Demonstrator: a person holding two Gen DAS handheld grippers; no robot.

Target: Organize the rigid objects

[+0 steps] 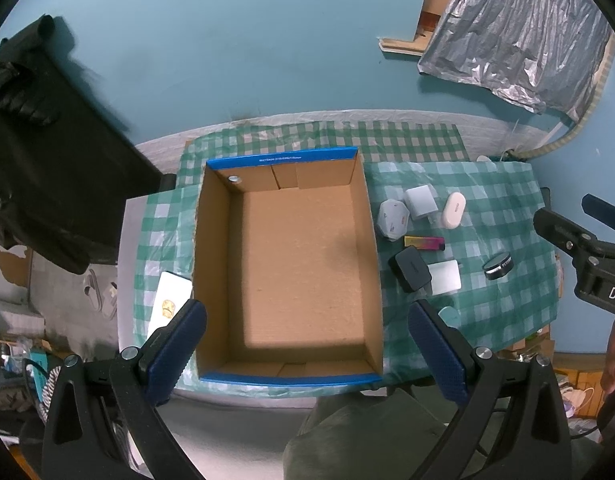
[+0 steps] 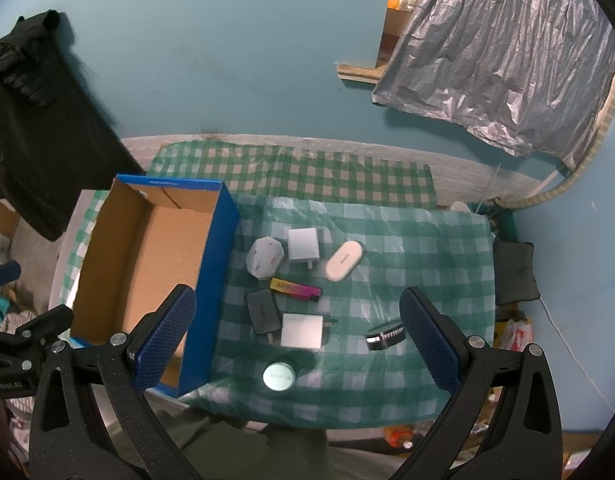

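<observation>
While both tools hang high over the table with nothing yet moved, the sensible start is to bring one down squarely over a single item and close across its narrow sides, then lift clear of the box wall before carrying it across.

Largest first: the cardboard box [image 1: 291,264] with blue outer walls sits open on the green checked cloth [image 2: 407,240], and its floor looks bare (a small round thing shows at its far left corner, too small to make out). Everything to be sorted lies on the cloth just to the right of the box, in a loose cluster.

The left gripper [image 1: 307,348] hovers above the box, fingers spread wide, holding nothing. The right gripper [image 2: 295,340] hangs over the cluster, equally spread and empty.

Among the items, the white square block [image 2: 301,330] lies touching the black case [image 2: 262,312]; I would take one from its free edge so the other is not dragged. Farther back are a white charger [image 2: 304,245], a hexagonal white case [image 2: 265,258] and an oval white case [image 2: 343,261], then the pink-and-yellow lighter [image 2: 295,289], a dark round tin [image 2: 385,336] beside the right finger, and a pale round lid [image 2: 278,376] nearest.
</observation>
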